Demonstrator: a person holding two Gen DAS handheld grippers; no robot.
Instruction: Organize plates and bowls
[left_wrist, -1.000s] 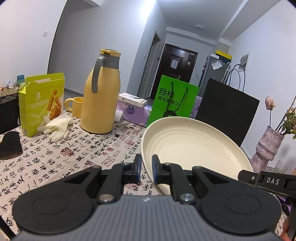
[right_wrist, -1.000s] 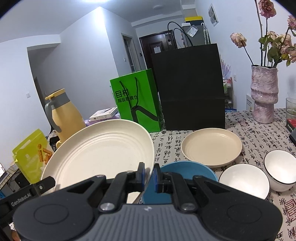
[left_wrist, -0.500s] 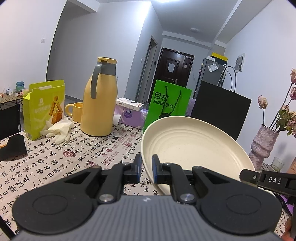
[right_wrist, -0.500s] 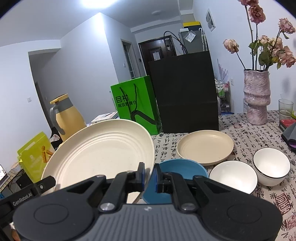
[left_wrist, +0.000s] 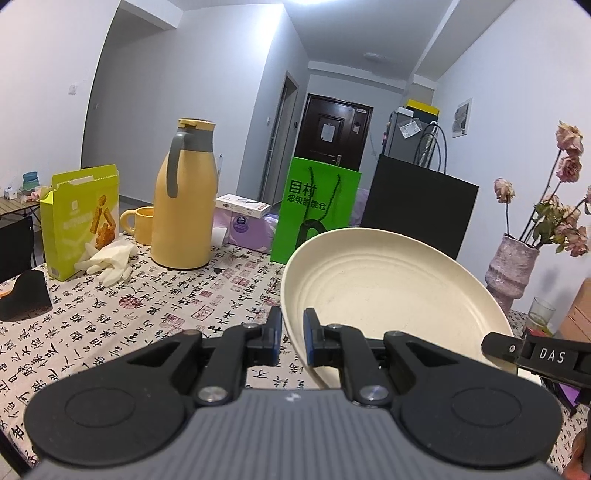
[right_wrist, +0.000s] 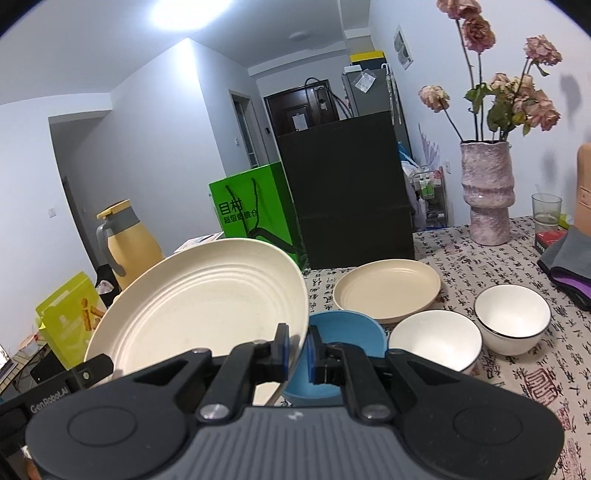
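Two cream plates (right_wrist: 207, 306) — two white bowls (right_wrist: 436, 341).

A: What does the right gripper (right_wrist: 296, 345) hold?

B: Its jaws are closed on the rim of a big cream plate (right_wrist: 207, 310), which is tilted above the table (right_wrist: 517, 373). Another gripper (right_wrist: 70, 384) is at the plate's left rim.

A: And on the table?

B: A blue bowl (right_wrist: 347, 332) is just behind the fingers. To its right are two white bowls (right_wrist: 436, 339) (right_wrist: 511, 319). A second cream plate (right_wrist: 388, 291) lies behind them, near the black bag (right_wrist: 347, 192).
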